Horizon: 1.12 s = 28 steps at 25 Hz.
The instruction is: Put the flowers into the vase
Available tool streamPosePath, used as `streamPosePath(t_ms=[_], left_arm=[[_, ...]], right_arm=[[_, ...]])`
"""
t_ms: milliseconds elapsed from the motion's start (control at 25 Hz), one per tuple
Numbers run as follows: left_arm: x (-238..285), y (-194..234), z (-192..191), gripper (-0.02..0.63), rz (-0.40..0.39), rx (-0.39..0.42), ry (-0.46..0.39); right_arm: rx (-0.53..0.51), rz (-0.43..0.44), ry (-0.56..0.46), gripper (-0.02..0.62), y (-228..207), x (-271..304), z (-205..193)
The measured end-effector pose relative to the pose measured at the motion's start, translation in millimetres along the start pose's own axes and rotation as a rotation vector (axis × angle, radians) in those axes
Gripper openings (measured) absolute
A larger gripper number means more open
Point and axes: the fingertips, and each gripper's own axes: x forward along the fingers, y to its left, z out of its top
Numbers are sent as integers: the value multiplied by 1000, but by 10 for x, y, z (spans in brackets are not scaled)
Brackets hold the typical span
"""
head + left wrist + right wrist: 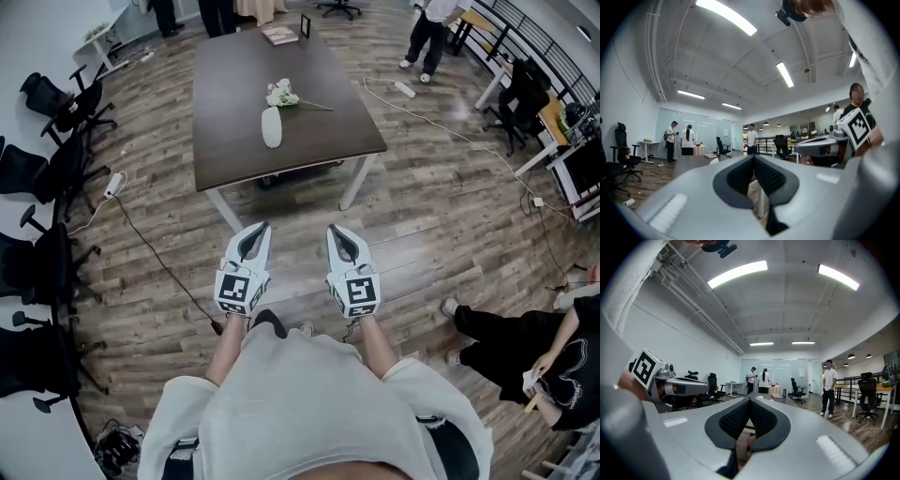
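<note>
Scene: an open office with a wood-plank floor (441, 187), seen from a head camera looking steeply down.
Left gripper: the left gripper (260, 226) is held out level in front of the person's body and points toward 12 o'clock.
Left fingers: in the left gripper view its fingers (738, 178) are pressed together with nothing between them.
Right gripper: the right gripper (335, 228) is just beside the left one, at its 3 o'clock, and also points toward 12 o'clock.
Right fingers: in the right gripper view its fingers (735, 420) are closed on each other and hold nothing.
Bench: a dark brown bench (234, 150) on white legs stands at 12 o'clock, well apart from both grippers.
Flowers: white flowers (281, 93) lie near the middle of the bench, their stem pointing toward 3 o'clock.
Vase: a white vase (271, 127) is on the bench just beside the flowers, at their 6 o'clock; upright or lying cannot be told.
Far end of the bench: a book (279, 35) and a small dark frame (306, 25).
Chairs: black office chairs (56, 103) line the 9 o'clock side.
Floor cable: a white power strip (114, 184) lies on the floor near the chairs.
People: one person (427, 33) stands at 1 o'clock; another (525, 342) sits at 4 o'clock.
</note>
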Motion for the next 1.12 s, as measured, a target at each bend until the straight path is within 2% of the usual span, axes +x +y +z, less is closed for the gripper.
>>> streamPosePath(t_ms=[240,600,880,1120], left_arm=[[248,-64,-20,11,-18,4,1],[631,165,-117,11,-19,-2,0],[1120,678,-358,11,-24,-28,10],[1718,1300,-367,11,-30,-43,6]], right_arm=[[-4,-15,-3,-2,-231,66,-39],[-11,-13,3,-2,-436,438,-113],[-11,-16,34,-2,-537,1117,-307],[-15,-23,43,-2,-726,1956,-250]])
